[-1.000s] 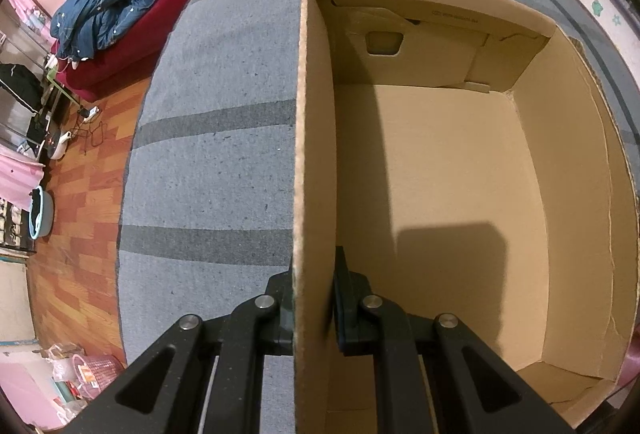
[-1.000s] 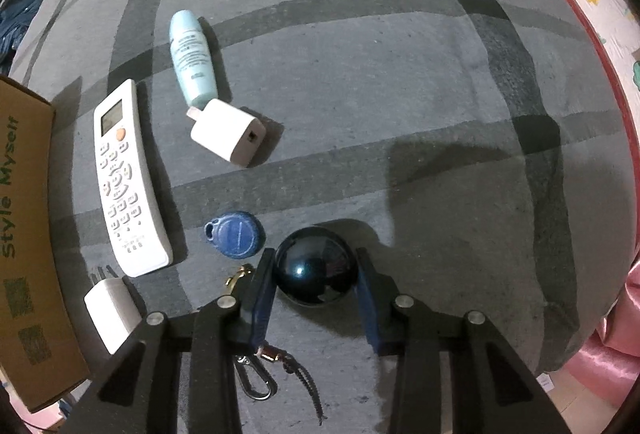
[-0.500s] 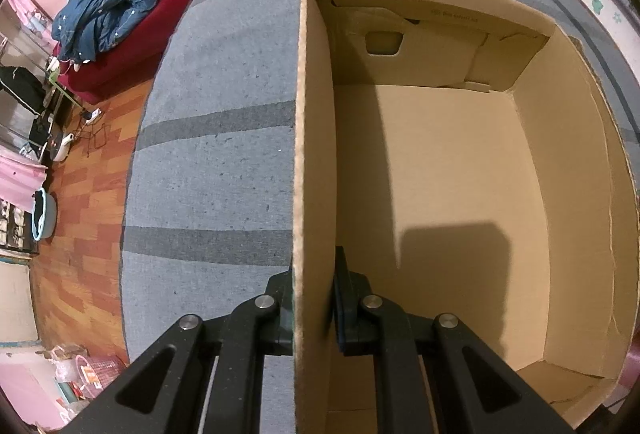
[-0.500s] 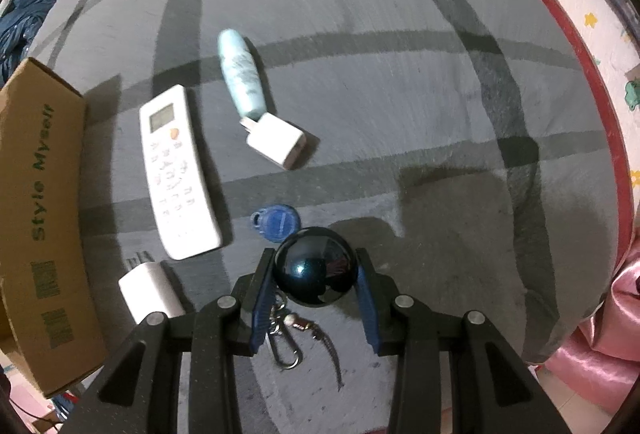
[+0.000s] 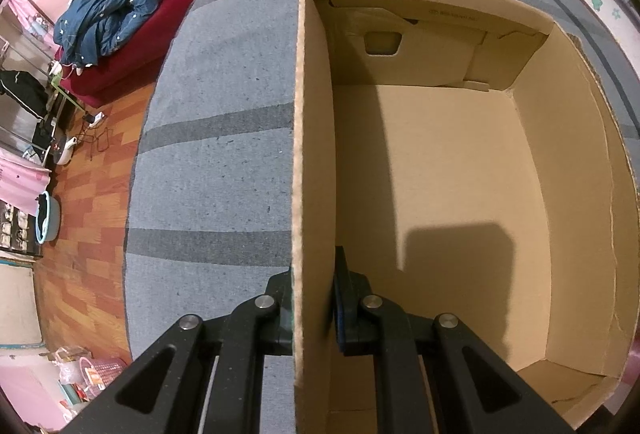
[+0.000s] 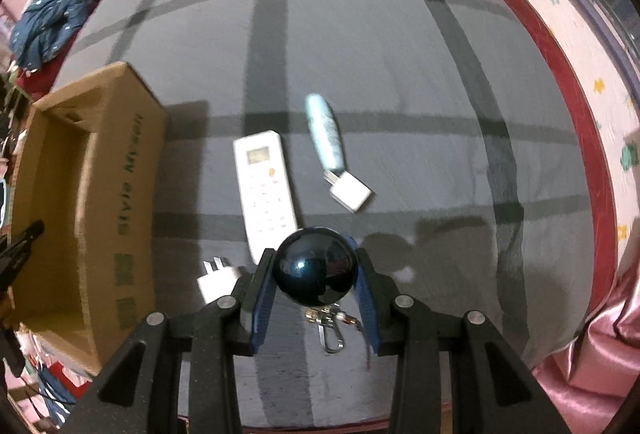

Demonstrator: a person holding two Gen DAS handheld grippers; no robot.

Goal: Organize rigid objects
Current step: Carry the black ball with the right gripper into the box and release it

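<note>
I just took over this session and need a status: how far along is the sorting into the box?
Nothing is packed yet: the box shows a bare floor. In hand: the right gripper holds the dark ball, while the left gripper is clamped on the box wall. Left on the bed: remote, tube, two chargers and a keyring.

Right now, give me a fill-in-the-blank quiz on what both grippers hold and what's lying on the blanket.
1. The right gripper is shut on a dark ____.
2. The left gripper clamps the wall of the ____ box.
3. The white remote lies between the box and the pale ____ bottle.

Missing words: ball; cardboard; blue
</note>
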